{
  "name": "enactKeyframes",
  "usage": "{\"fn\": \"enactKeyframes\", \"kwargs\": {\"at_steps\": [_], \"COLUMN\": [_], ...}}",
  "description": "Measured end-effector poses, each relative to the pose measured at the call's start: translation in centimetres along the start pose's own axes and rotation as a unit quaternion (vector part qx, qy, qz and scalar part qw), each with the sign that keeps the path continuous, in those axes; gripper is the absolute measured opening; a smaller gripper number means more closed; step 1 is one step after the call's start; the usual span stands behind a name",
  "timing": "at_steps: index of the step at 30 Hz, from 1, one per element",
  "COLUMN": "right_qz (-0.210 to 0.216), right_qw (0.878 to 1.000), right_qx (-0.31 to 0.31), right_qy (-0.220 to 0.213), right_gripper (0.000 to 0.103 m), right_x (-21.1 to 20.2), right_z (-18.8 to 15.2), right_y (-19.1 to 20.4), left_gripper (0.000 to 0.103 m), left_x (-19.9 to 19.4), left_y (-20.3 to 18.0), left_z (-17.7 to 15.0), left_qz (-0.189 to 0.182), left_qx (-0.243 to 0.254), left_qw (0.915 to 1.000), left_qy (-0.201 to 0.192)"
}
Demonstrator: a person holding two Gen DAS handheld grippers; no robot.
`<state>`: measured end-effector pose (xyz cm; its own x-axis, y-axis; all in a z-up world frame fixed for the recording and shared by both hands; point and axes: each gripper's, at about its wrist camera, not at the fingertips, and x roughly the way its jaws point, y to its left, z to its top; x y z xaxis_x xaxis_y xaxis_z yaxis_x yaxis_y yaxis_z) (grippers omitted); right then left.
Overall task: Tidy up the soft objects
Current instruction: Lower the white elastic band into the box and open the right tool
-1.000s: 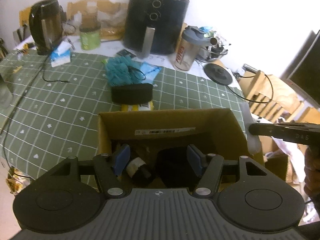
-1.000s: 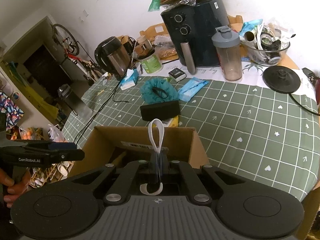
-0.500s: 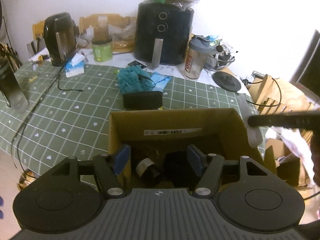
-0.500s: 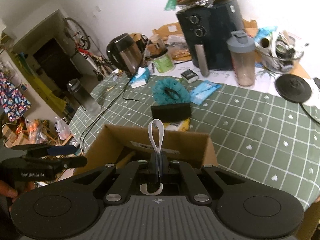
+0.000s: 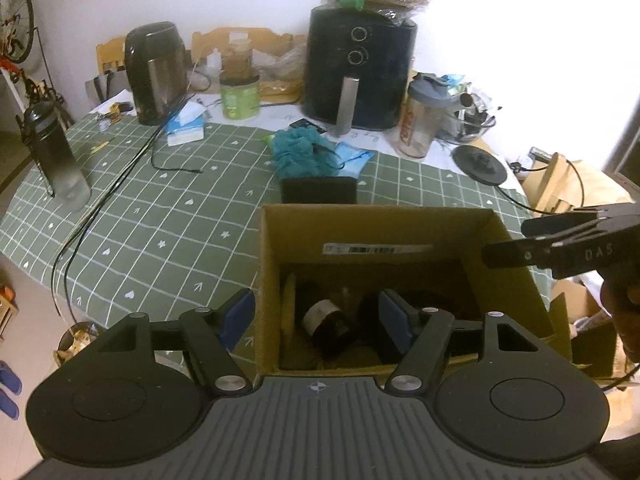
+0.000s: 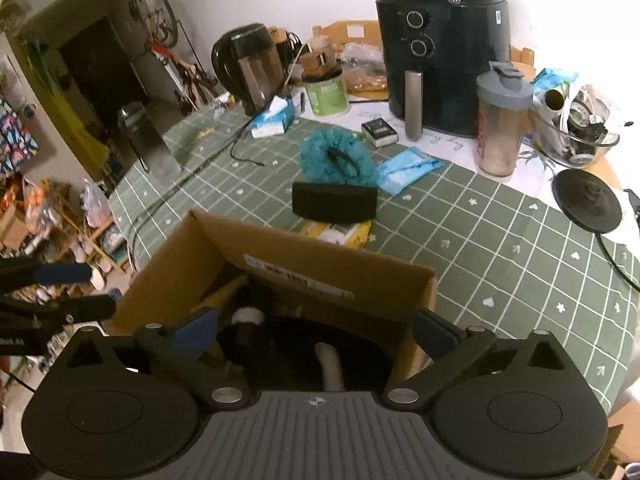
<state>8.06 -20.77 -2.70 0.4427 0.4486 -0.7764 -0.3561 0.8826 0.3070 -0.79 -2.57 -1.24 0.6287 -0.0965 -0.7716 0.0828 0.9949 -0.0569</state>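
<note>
An open cardboard box point(image 5: 376, 220) point(image 6: 320, 252) stands on the green checked tablecloth and holds dark soft items, one with a white band point(image 5: 320, 316). My right gripper point(image 6: 316, 328) hovers over the box; its jaws are opening with nothing between them. A white loop point(image 6: 332, 364) lies on the dark pile just below it. My left gripper point(image 5: 316, 316) is open and empty above the box's near left corner. Behind the box lie a black pad point(image 5: 318, 190) point(image 6: 334, 202), a teal puff point(image 5: 298, 152) point(image 6: 336, 156), a blue packet point(image 6: 408, 168) and a yellow packet point(image 6: 340, 234).
Along the back stand an air fryer point(image 5: 360, 72), a kettle point(image 5: 156, 72), a green tub point(image 5: 240, 98) and a shaker bottle point(image 5: 424, 120). A dark bottle point(image 5: 56, 156) and a black cable point(image 5: 100, 204) occupy the left of the table. A round black lid point(image 6: 586, 200) lies at the right.
My right gripper was shut on the white loop and has sprung open; the loop now lies in the box. The left gripper has drifted toward the box's left side.
</note>
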Motion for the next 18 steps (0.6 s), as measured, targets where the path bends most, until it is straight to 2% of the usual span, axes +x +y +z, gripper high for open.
{"fn": "enactKeyframes", "kwargs": {"at_steps": [6,18], "right_qz": [-0.008,-0.021], "right_qw": [1.0,1.0], "right_qx": [-0.005,0.005], "right_qy": [0.014,0.006], "right_gripper": [0.103,0.103], "right_x": [0.1,-1.0], "right_z": [-0.8,-1.5], "right_y": [0.4,0.1], "left_gripper": [0.068,0.068], "left_x": [0.0,0.1], "left_y": [0.0,-0.8], "left_z": [-0.1,0.9], "left_qz": [-0.001,-0.002], "left_qx": [0.004,0.026], "left_qw": [1.0,0.9997], "left_qy": [0.005,-0.003]}}
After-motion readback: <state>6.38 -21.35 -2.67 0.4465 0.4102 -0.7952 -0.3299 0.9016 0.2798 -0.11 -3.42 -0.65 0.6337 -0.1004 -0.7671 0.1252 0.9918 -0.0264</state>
